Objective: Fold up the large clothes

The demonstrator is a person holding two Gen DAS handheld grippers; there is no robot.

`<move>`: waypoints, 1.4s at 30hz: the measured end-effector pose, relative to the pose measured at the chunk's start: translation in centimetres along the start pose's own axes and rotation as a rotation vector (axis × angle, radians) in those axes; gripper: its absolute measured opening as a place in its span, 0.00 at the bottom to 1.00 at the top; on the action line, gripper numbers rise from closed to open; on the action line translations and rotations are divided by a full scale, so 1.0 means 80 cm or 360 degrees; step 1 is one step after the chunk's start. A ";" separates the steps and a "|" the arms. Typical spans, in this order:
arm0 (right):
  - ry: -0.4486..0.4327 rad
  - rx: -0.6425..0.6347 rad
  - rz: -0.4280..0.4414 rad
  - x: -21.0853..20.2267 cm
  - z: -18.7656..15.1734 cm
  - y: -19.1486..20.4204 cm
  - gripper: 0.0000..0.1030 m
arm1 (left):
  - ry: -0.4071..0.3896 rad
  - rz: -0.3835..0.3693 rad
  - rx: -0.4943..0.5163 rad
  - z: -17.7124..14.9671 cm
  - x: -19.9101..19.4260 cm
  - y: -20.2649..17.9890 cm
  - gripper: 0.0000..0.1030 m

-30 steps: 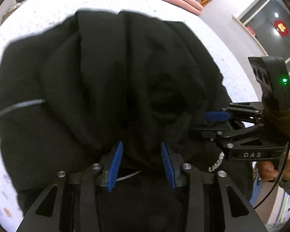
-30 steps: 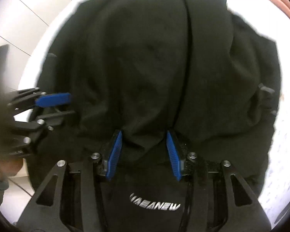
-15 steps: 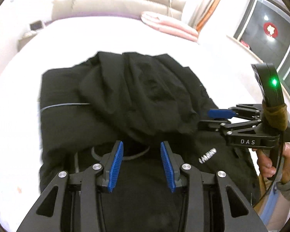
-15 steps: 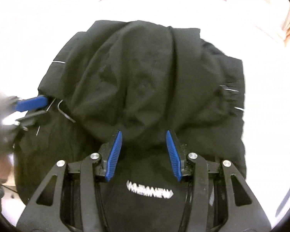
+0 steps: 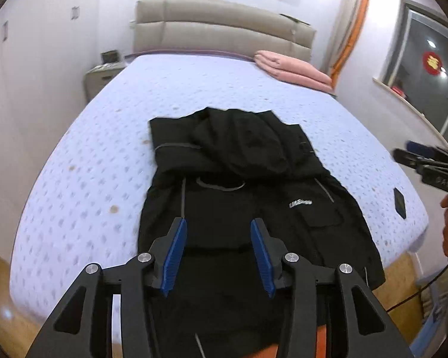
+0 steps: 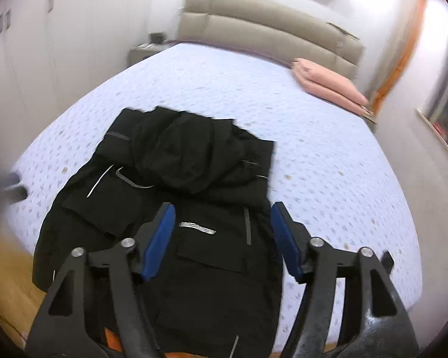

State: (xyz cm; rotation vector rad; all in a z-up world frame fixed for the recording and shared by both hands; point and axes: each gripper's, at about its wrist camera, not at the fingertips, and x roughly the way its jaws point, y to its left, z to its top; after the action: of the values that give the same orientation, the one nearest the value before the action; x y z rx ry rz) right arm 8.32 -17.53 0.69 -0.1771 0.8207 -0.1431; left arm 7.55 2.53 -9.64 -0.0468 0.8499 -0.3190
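So my black jacket (image 5: 242, 197) lies flat near the bed's (image 5: 104, 155) near edge, hood folded down, sides unfolded, hem overhanging, while my left gripper (image 5: 216, 253) and right gripper (image 6: 222, 238) hover spread, empty.

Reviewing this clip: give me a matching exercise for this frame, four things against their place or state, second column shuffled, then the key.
Things:
1. jacket
2. pink blanket
3. left gripper
4. nightstand

Places or states:
A. folded at the bed's far right corner, by the headboard
B. beside the bed, at its far left corner
C. open, holding nothing
D. spread on the bed's near part, its near end hanging over the edge

Pairs: 1-D, 2-A, 3-C, 4-B
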 end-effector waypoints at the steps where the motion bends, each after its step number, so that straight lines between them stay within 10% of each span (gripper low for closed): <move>1: 0.0023 0.0056 0.0023 0.000 -0.006 -0.015 0.64 | 0.0013 0.0003 -0.0031 -0.006 -0.003 0.005 0.45; 5: 0.0119 0.0268 0.0026 0.003 -0.044 -0.088 0.64 | 0.0057 0.0007 -0.0101 -0.028 -0.010 0.021 0.46; 8: 0.0170 0.0326 0.0030 0.011 -0.074 -0.119 0.69 | 0.0115 0.0051 -0.0166 -0.046 -0.004 0.045 0.71; 23: 0.0645 0.0827 0.0439 0.150 -0.273 -0.184 0.71 | 0.0530 -0.0084 -0.0710 -0.192 0.107 0.170 0.71; 42: 0.0840 0.0657 0.0546 0.163 -0.304 -0.138 0.62 | 0.0694 -0.0247 -0.0688 -0.231 0.139 0.130 0.65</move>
State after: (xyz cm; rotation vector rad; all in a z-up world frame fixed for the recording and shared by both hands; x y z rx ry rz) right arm -1.46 -33.28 -22.58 0.4077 1.3112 -0.0309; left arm 3.31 10.72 -31.76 -0.4608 1.3417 -0.2894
